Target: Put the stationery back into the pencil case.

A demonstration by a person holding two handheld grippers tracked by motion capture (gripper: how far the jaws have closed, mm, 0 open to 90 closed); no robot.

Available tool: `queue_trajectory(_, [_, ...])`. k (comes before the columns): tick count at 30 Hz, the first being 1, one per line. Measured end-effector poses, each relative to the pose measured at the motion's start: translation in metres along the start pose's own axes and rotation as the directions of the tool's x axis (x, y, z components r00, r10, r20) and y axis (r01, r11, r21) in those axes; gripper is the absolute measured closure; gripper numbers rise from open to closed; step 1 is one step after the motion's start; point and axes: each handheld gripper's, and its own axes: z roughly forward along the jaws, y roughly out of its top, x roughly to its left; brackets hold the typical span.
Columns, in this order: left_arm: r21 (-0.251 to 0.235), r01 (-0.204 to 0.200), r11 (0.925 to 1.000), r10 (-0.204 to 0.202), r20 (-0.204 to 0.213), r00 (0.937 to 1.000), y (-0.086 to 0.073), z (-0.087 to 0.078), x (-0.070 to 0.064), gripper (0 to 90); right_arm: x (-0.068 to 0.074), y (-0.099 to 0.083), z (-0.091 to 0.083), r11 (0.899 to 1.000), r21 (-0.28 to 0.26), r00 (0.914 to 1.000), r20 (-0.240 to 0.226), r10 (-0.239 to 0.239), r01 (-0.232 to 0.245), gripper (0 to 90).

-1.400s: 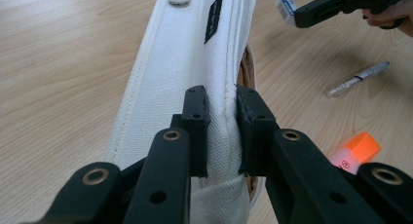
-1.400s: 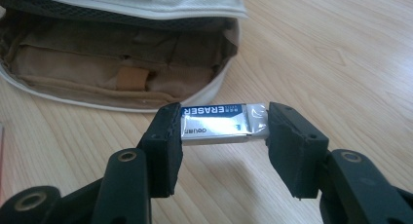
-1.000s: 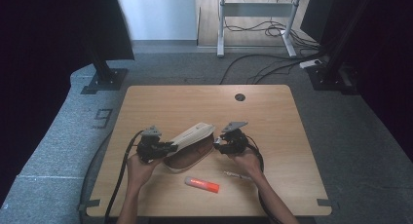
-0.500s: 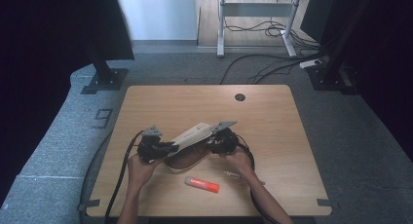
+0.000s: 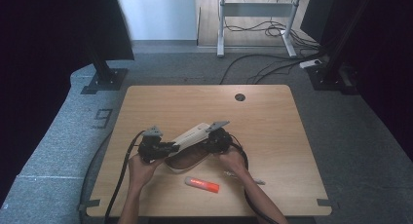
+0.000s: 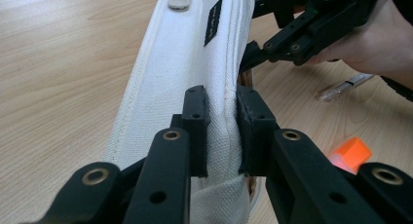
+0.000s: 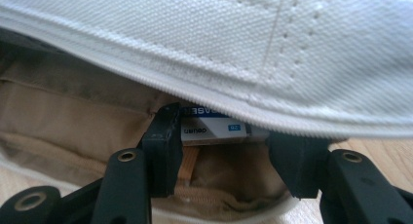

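A white fabric pouch [image 5: 192,136] with a tan lining lies near the table's front middle, its flap lifted. My left gripper [image 5: 168,147] is shut on the flap's white edge [image 6: 222,112] and holds it up. In its view the pouch [image 6: 165,78] runs away from the jaws toward the right gripper [image 6: 253,53]. My right gripper [image 5: 210,141] reaches into the mouth of the pouch [image 7: 243,39] under the flap. A blue and white eraser [image 7: 214,129] sits between the jaws of the right gripper [image 7: 224,131], which look shut on it.
An orange marker [image 5: 202,184] lies on the wooden table [image 5: 272,117] just in front of the pouch, seen also as the orange marker [image 6: 348,155]. A clear pen [image 5: 243,177] lies by the right hand. A round cable hole [image 5: 239,97] is at the back.
The right gripper has moved left, from beside the pouch into its open mouth. The left gripper and the lifted flap have stayed in place.
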Motion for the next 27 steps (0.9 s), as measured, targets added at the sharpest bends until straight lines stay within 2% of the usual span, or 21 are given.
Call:
queue_trajectory(7, [-0.006, -0.003, 1.0, 0.003, 0.002, 1.0, 0.001, 0.0, -0.001, 76.2, 0.001, 0.004, 0.008, 1.0, 0.003, 0.9999, 0.014, -0.002, 0.002, 47.2])
queue_trajectory(9, [-0.007, -0.005, 1.0, 0.005, 0.005, 1.0, 0.001, 0.0, -0.001, 76.2, 0.001, 0.004, 0.012, 1.0, 0.01, 0.9996, 0.022, -0.015, 0.015, 47.2])
queue_trajectory(14, [-0.007, -0.004, 1.0, 0.005, 0.004, 1.0, 0.0, 0.0, -0.001, 76.3, 0.0, 0.004, 0.014, 1.0, 0.012, 0.9999, 0.012, -0.01, 0.01, 43.4])
queue_trajectory(17, [-0.009, -0.003, 1.0, 0.003, 0.002, 1.0, 0.0, 0.0, 0.0, 76.3, -0.002, 0.003, 0.009, 1.0, 0.009, 0.9999, 0.015, -0.005, 0.005, 38.2])
queue_trajectory(21, [-0.009, -0.001, 1.0, 0.001, 0.0, 1.0, 0.0, 0.0, 0.0, 76.3, -0.002, 0.002, 0.002, 1.0, -0.003, 1.0, -0.001, 0.007, -0.007, 37.0])
queue_trajectory(27, [-0.009, 0.001, 1.0, -0.001, 0.004, 1.0, 0.0, 0.0, 0.001, 76.2, -0.003, -0.002, -0.015, 1.0, -0.008, 0.9998, -0.013, -0.015, 0.015, 36.4])
